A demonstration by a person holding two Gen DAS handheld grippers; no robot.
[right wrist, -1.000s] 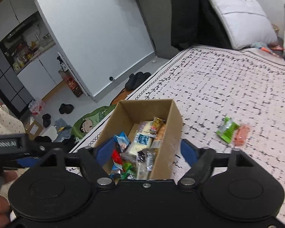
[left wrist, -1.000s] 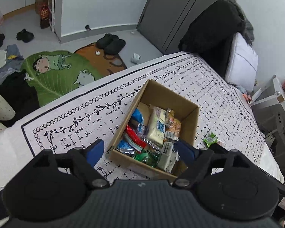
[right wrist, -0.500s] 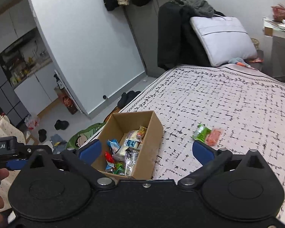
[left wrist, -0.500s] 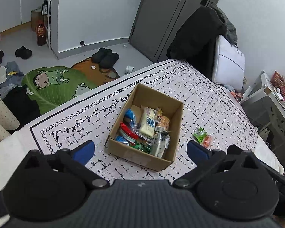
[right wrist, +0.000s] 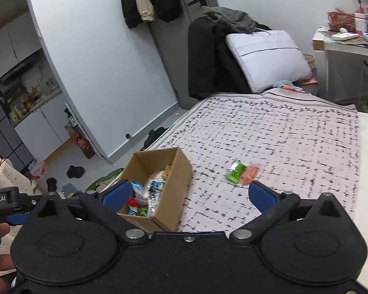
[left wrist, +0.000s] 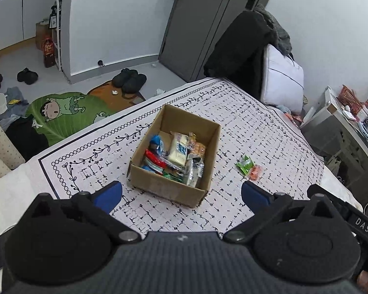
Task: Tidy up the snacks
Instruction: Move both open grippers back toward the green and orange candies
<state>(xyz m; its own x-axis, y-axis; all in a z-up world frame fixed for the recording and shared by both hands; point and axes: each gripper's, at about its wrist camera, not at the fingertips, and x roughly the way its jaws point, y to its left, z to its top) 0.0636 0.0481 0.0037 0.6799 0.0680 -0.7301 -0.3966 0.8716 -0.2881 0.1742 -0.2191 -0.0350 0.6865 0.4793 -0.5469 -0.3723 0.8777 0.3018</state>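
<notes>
Both grippers, left [left wrist: 181,193] and right [right wrist: 187,194], hang wide open and empty above the patterned cloth [left wrist: 257,132], "Robot.AI" readable on one handle, with the cardboard box [left wrist: 169,191] stuffed with snacks and two packets [left wrist: 249,167] lying just beside it.

A patterned white bedspread [left wrist: 245,122] covered the bed. A green cartoon rug [left wrist: 61,112] and black slippers [left wrist: 132,80] lay on the floor near a grey door [left wrist: 203,24].
</notes>
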